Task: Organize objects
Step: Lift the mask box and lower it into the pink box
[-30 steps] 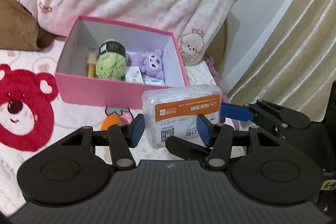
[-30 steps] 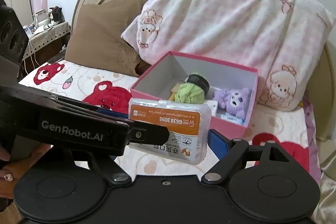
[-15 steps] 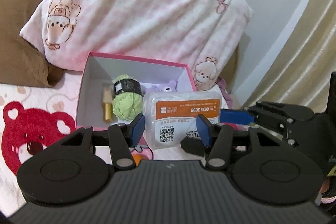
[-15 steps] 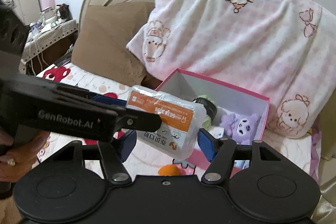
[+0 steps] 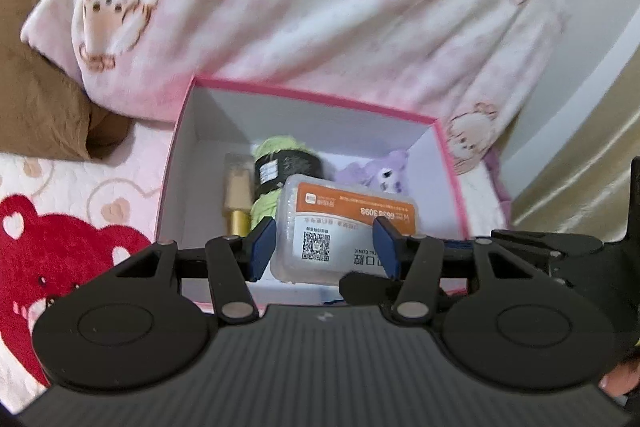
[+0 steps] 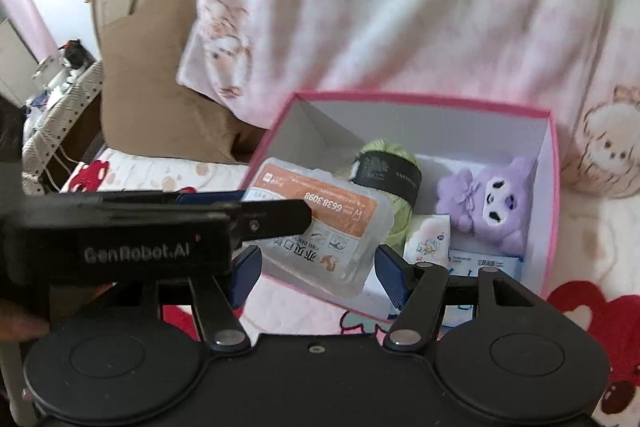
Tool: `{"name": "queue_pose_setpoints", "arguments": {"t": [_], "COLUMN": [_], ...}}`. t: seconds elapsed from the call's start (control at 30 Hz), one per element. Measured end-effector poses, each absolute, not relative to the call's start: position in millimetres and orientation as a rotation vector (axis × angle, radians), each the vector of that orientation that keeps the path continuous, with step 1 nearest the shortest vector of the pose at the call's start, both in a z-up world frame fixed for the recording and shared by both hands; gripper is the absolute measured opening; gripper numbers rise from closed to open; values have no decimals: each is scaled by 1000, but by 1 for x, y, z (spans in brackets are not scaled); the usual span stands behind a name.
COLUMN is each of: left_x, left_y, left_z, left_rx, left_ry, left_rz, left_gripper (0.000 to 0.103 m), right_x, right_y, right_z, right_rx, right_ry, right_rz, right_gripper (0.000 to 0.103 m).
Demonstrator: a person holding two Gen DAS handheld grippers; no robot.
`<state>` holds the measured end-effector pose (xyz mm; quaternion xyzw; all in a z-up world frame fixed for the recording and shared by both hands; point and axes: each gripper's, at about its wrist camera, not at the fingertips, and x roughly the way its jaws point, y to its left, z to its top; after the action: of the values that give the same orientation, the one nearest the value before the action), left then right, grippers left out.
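Now | both grippers (image 5: 324,247) (image 6: 316,271) grasping packet (image 5: 344,231) | above pink box (image 5: 176,163) | yarn (image 5: 280,151), plush (image 6: 488,203) inside

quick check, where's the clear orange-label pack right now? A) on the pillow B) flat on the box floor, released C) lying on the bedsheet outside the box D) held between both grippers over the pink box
D: the clear pack sits between the left gripper fingers, with the right gripper at it too, above the open pink box.
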<state>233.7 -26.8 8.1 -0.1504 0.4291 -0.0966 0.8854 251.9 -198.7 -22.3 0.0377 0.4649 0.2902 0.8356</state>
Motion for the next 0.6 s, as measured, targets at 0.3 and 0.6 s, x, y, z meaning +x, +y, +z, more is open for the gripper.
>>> {"name": "queue_pose_setpoints", "arguments": {"t": [0.3,0.6], "left_x": [245,260], "left_y": [-7,-5], "left_z": [-30,-61], "left_rx": [-357,-383], "left_ry": [913,994], "left_rz": [-225,-214], "left_gripper": [50,46], "right_x": [271,283], "right_y": [-192,-196], "right_z": [-62,-91], "right_rx": [87,116], "right_ry": [1017,1081], "right_rz": [625,612], "right_gripper": [61,54]}}
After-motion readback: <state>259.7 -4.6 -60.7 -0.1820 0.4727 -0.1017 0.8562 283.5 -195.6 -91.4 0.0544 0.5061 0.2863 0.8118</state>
